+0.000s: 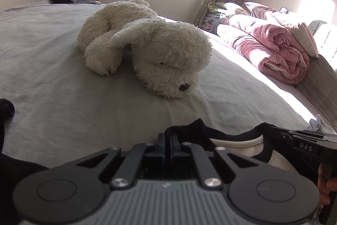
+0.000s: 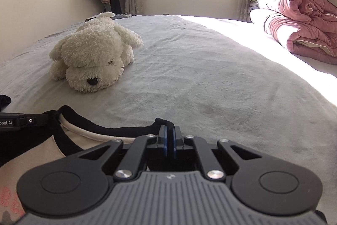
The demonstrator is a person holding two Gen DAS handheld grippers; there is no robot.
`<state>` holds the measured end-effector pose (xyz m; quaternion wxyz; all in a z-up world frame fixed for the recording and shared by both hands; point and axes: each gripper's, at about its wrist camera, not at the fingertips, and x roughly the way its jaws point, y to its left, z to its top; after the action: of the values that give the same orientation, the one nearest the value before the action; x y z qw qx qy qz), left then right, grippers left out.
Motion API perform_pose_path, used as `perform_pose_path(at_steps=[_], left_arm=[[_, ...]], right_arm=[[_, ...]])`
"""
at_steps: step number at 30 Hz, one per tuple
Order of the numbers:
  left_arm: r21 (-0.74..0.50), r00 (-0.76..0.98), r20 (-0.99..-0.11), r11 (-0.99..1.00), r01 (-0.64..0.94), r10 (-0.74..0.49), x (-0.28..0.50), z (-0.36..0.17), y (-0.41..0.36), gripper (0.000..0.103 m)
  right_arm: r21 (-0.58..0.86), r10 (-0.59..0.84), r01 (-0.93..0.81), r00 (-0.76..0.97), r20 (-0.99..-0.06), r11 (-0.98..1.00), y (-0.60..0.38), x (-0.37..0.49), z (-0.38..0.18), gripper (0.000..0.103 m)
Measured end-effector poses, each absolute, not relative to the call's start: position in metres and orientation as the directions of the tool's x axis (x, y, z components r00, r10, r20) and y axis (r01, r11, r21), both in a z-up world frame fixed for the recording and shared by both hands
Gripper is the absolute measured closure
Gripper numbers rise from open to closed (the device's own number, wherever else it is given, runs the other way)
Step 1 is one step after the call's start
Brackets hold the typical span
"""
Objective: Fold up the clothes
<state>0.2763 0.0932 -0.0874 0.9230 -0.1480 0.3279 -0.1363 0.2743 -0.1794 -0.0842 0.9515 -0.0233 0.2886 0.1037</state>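
On the bed point(image 2: 210, 69), the cream shirt point(image 2: 31, 153) with black collar lies at the near edge. Left tongs point(image 1: 168, 138) and right tongs point(image 2: 170, 132) each pinch the collar band, seemingly at the shoulders; keep both hands level and the collar taut.

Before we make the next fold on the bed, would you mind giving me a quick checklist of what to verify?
1. Left gripper jaws shut on the shirt's black collar: ok.
2. Right gripper jaws shut on the collar: ok.
3. Collar spread between both grippers: ok.
4. Bed ahead of the right gripper free: ok.
5. Plush dog ahead of the left gripper, in the way: not ok.
6. Shirt's lower hem lying flat: cannot tell.
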Motion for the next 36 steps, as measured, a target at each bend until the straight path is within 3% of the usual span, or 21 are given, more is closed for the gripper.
perform_pose_path(at_steps=[6, 8, 9, 10, 11, 12, 13, 24, 36], left_arm=[[-0.334, 0.773, -0.552, 0.932, 0.137, -0.312, 0.276, -0.098, 0.093, 0.096], [-0.319, 0.779, -0.551, 0.938, 0.137, -0.301, 0.275, -0.098, 0.091, 0.095], [-0.306, 0.779, -0.554, 0.942, 0.135, -0.292, 0.273, -0.095, 0.088, 0.09], [-0.292, 0.787, -0.553, 0.948, 0.124, -0.273, 0.269, -0.09, 0.086, 0.076], [-0.277, 0.797, -0.548, 0.955, 0.111, -0.252, 0.265, -0.085, 0.082, 0.065], [-0.262, 0.807, -0.544, 0.96, 0.097, -0.23, 0.26, -0.079, 0.079, 0.047], [-0.253, 0.813, -0.536, 0.962, 0.101, -0.226, 0.256, -0.075, 0.076, 0.044], [-0.231, 0.747, -0.575, 0.942, 0.244, -0.335, 0.225, -0.045, 0.01, 0.043], [-0.222, 0.63, -0.61, 0.867, 0.446, -0.48, 0.202, -0.035, -0.105, 0.041]], right_arm=[[0.058, 0.184, -0.184, 0.807, -0.562, 0.981, -0.188, 0.28, -0.093, 0.095], [0.066, 0.185, -0.178, 0.808, -0.559, 0.982, -0.19, 0.275, -0.087, 0.082], [0.084, 0.192, -0.176, 0.807, -0.558, 0.981, -0.193, 0.27, -0.083, 0.077], [0.101, 0.2, -0.173, 0.806, -0.558, 0.98, -0.196, 0.265, -0.079, 0.063], [0.118, 0.207, -0.17, 0.804, -0.557, 0.978, -0.2, 0.26, -0.075, 0.058], [0.136, 0.214, -0.167, 0.803, -0.556, 0.977, -0.203, 0.255, -0.07, 0.058], [0.148, 0.219, -0.164, 0.802, -0.556, 0.975, -0.207, 0.25, -0.066, 0.058], [0.102, 0.137, -0.096, 0.809, -0.571, 0.99, -0.282, 0.195, -0.025, 0.056], [0.034, -0.005, 0.034, 0.771, -0.637, 0.999, -0.367, 0.143, -0.027, 0.056]])
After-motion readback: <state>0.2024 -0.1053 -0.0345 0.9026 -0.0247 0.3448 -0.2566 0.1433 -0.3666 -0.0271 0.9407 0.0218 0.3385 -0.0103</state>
